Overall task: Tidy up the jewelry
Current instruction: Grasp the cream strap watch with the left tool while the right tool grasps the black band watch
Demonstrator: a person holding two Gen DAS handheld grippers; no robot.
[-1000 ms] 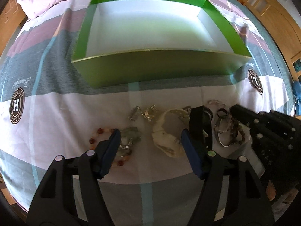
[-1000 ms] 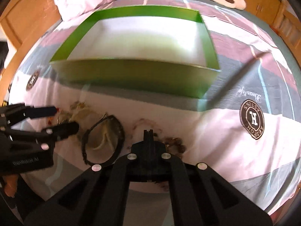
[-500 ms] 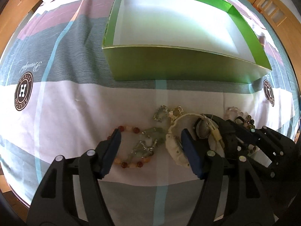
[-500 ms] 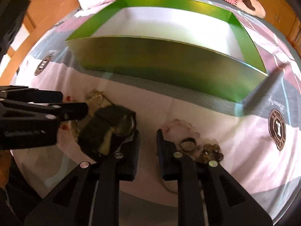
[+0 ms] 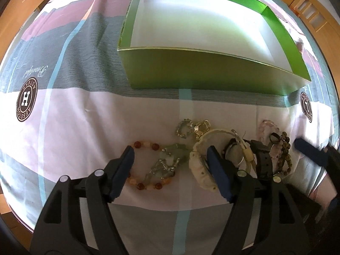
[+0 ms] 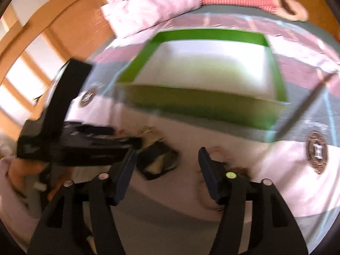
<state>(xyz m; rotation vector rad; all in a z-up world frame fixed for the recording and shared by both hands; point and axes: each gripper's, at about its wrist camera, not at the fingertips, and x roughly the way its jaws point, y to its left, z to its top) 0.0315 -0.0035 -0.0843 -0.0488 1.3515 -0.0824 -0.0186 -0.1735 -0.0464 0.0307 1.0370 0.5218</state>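
Several pieces of jewelry lie in a row on the bedspread before an empty green box (image 5: 212, 74) (image 6: 201, 104). My left gripper (image 5: 171, 156) points down over a green chain bracelet (image 5: 167, 162) and an orange bead bracelet (image 5: 144, 165); its jaws are opening slightly and touch nothing. A white watch (image 5: 198, 161) lies by its right finger. Further right are a black watch (image 5: 262, 157) (image 6: 157, 162) and brown beads (image 5: 284, 148). My right gripper (image 6: 167, 157) is opening, with nothing pressed between its pads. The black watch rests on the bed beyond it.
A silver ring brooch (image 5: 183, 127) and pink beads (image 5: 267, 127) lie nearer the box. One finger (image 5: 308, 152) of the right gripper shows at the right edge. Pillows (image 6: 148, 8) and a wooden headboard lie past the box. A hand holds the left gripper (image 6: 127, 137).
The right gripper went from shut to open, let go of the black watch beside the white watch, and pulled back and up. The left gripper stayed over the bracelets.
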